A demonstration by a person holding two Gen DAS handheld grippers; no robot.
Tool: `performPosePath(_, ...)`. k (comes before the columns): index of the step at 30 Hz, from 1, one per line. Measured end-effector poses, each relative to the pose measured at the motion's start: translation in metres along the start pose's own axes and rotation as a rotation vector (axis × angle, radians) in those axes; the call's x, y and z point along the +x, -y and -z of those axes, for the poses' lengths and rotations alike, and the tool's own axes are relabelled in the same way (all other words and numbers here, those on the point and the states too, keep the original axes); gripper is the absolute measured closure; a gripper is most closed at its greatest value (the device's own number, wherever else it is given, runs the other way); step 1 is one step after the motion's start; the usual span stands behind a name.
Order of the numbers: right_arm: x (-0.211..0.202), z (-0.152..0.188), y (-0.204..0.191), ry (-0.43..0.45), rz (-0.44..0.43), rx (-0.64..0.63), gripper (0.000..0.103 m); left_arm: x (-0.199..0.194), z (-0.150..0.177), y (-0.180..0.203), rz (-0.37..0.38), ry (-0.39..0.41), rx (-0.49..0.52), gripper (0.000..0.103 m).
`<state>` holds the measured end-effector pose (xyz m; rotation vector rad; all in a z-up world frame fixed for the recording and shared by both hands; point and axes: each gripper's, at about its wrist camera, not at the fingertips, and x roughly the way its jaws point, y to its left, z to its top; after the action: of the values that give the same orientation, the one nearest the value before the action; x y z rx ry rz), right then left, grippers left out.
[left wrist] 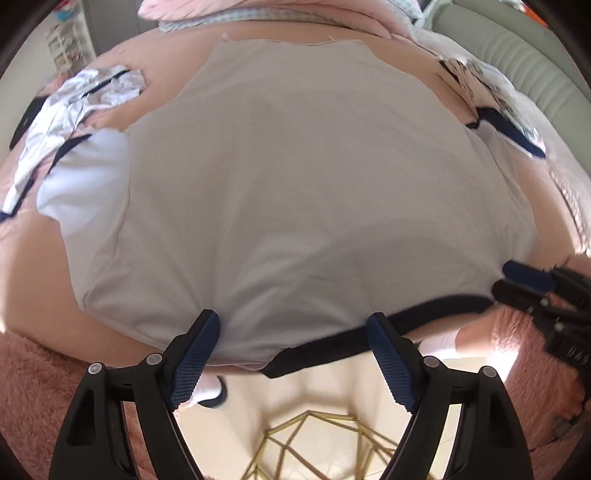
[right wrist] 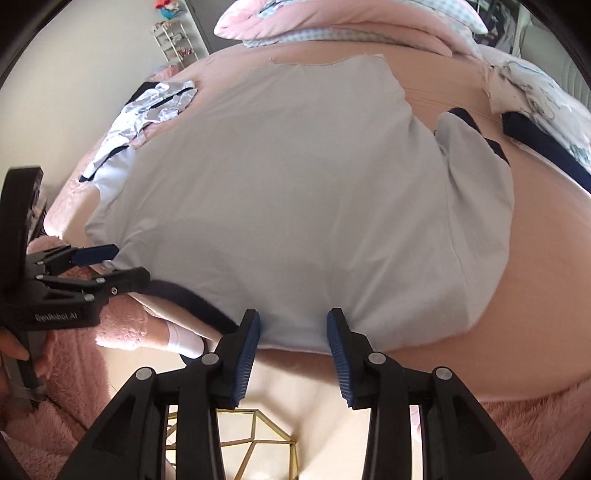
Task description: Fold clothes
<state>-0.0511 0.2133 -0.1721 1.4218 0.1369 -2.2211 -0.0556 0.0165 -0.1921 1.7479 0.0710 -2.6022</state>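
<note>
Shirt (left wrist: 295, 192) lies spread flat on the bed (left wrist: 55, 280), collar edge nearest. Both grippers, left (left wrist: 291, 354) and right (right wrist: 293, 354), hover at that edge, fingers wide, holding nothing. Risk: pinching only 1 layer, or snagging the bed cover, dragging the fold crooked.

The grey shirt (left wrist: 295, 184) covers most of the bed (left wrist: 44, 295), so bare sheet is left only in strips: a wide pink band on its right side (right wrist: 535, 277) and a narrow one beyond its far hem. On the left, a crumpled white and navy garment (left wrist: 74, 107) blocks the way. Far back, piled pink bedding (right wrist: 332, 26) closes off that edge. At right, patterned fabric (right wrist: 554, 118) crowds the corner. Below the near edge, a gold wire frame (left wrist: 314, 443) stands on the floor.
</note>
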Motion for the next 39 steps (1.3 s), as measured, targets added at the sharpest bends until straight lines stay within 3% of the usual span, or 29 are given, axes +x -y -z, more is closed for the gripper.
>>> performPosePath(4,-0.005,0.002,-0.006,0.006,0.034,-0.016,0.065,-0.004,0.0,-0.001,0.008,0.019,-0.006,0.02)
performPosePath(7,-0.009,0.003,-0.011,0.012,0.059,-0.027,0.065,-0.022,-0.004,-0.018,0.06,0.111,-0.078,0.02)
performPosePath(9,-0.018,-0.002,-0.01,0.077,0.012,0.012,0.065,-0.03,-0.009,-0.032,0.072,0.16,-0.128,0.02)
performPosePath(13,-0.017,-0.017,-0.004,0.133,-0.001,0.08,0.065,-0.014,-0.008,-0.058,0.009,0.069,-0.184,0.02)
performPosePath(15,0.006,-0.024,-0.006,0.051,0.069,0.048,0.065,-0.001,-0.003,-0.066,-0.011,-0.008,-0.202,0.02)
performPosePath(18,0.013,-0.02,-0.006,0.003,0.089,0.039,0.062,-0.005,-0.002,-0.059,-0.053,-0.04,-0.129,0.02)
performPosePath(22,0.0,-0.006,0.004,-0.016,0.038,0.074,0.061,-0.01,-0.002,-0.049,-0.085,-0.027,-0.073,0.02)
performPosePath(26,-0.023,-0.006,0.023,0.083,0.005,0.185,0.061,-0.026,-0.014,-0.041,-0.006,0.061,-0.09,0.02)
performPosePath(28,-0.034,-0.009,0.043,0.158,0.02,0.295,0.061,-0.033,-0.027,-0.031,0.096,0.074,-0.125,0.02)
performPosePath(30,-0.038,-0.019,0.064,0.143,0.028,0.367,0.061,-0.036,-0.041,-0.013,0.176,0.097,-0.09,0.02)
performPosePath(31,-0.039,-0.026,0.074,0.126,0.03,0.382,0.061,-0.036,-0.048,-0.002,0.184,0.116,-0.043,0.02)
performPosePath(35,-0.049,-0.046,0.11,0.138,0.225,0.355,0.061,-0.021,-0.071,0.041,0.208,0.137,0.066,0.02)
performPosePath(37,-0.052,-0.049,0.143,0.153,0.211,0.423,0.061,-0.012,-0.079,0.061,0.234,0.135,0.093,0.02)
performPosePath(39,-0.042,-0.053,0.165,0.146,0.136,0.484,0.061,-0.004,-0.086,0.082,0.252,0.129,0.117,0.02)
